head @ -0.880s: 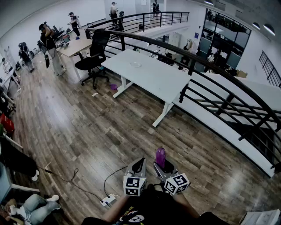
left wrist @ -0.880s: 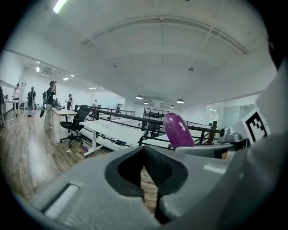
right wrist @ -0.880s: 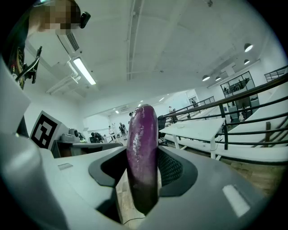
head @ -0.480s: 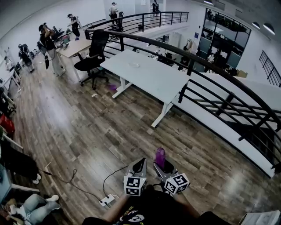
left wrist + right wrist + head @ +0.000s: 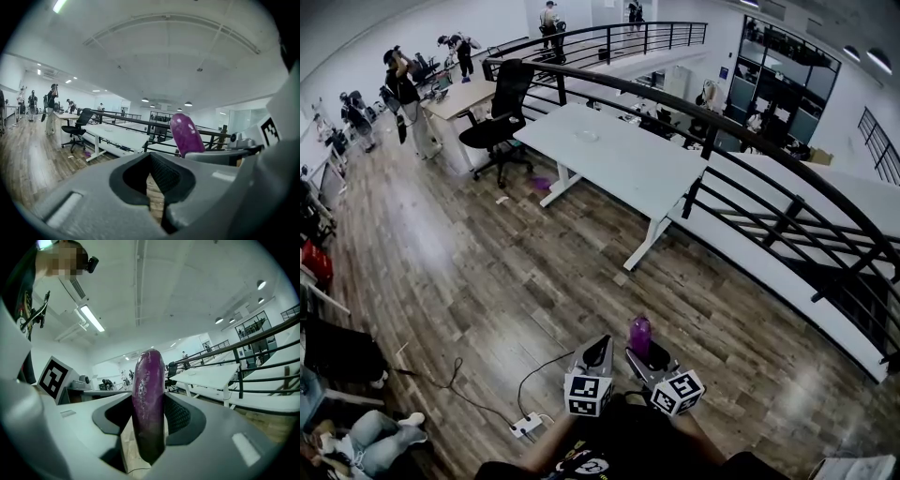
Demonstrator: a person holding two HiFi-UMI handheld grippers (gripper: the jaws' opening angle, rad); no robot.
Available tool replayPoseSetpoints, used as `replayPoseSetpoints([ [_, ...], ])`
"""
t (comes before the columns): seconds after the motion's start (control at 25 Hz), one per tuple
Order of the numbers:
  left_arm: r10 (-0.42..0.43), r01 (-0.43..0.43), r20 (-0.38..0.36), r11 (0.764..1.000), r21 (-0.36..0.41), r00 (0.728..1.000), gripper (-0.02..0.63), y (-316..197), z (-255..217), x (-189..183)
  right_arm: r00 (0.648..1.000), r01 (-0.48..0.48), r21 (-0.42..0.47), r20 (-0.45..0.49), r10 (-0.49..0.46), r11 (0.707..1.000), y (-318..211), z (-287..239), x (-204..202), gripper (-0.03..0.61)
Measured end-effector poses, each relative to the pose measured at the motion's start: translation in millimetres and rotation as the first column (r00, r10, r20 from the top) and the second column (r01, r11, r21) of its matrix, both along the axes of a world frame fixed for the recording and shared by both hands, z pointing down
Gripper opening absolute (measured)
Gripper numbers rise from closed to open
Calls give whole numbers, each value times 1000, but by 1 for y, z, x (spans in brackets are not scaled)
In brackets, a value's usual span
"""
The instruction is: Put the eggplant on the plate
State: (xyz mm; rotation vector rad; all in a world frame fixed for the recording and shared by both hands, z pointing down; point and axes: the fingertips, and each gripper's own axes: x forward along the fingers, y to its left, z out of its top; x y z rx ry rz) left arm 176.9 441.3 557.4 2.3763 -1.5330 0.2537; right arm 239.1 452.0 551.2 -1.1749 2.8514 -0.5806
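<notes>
My right gripper [image 5: 149,437] is clamped on the eggplant [image 5: 149,404], which stands upright between the pads with its rounded purple end projecting above the jaws. My left gripper [image 5: 157,187] sits just left of the right one, jaws together with nothing between them. Both are held near me above the wooden floor [image 5: 487,281], with the white table [image 5: 628,159] well apart on the far side.
</notes>
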Motion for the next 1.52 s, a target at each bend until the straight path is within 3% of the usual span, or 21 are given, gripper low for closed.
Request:
replayPoseSetpoints([
  [0.32, -31, 31, -1, 1000, -4, 1000, 5, -14, -3, 1, 999, 15, -7, 43, -14, 1000, -14, -8, 8, 206],
  [0.56, -62, 61, 24, 998, 21, 998, 5, -37, -6, -19, 999, 22, -11, 30, -22, 1000, -41, -3, -3, 206],
  [0.76, -64, 63, 12, 998, 18, 998, 5, -93, -3, -50, 1000, 2, -22, -5, -2, 1000, -99, 4, -28, 206],
  [1.08, -19, 18, 20, 999, 49, 1000, 5, -217, -16, -115, 996, -19, 0, -89, 19, 1000, -221, 6, -106, 206],
  [1.32, -3, 2, 14, 998, 58, 1000, 5, -279, -25, -161, 992, -34, 10, -118, 35, 999, -281, 2, -154, 206],
  [1.52, 3, -3, 4, 999, 44, 1000, 5, -329, -20, -178, 991, -39, -2, -130, 38, 999, -335, 2, -175, 206],
])
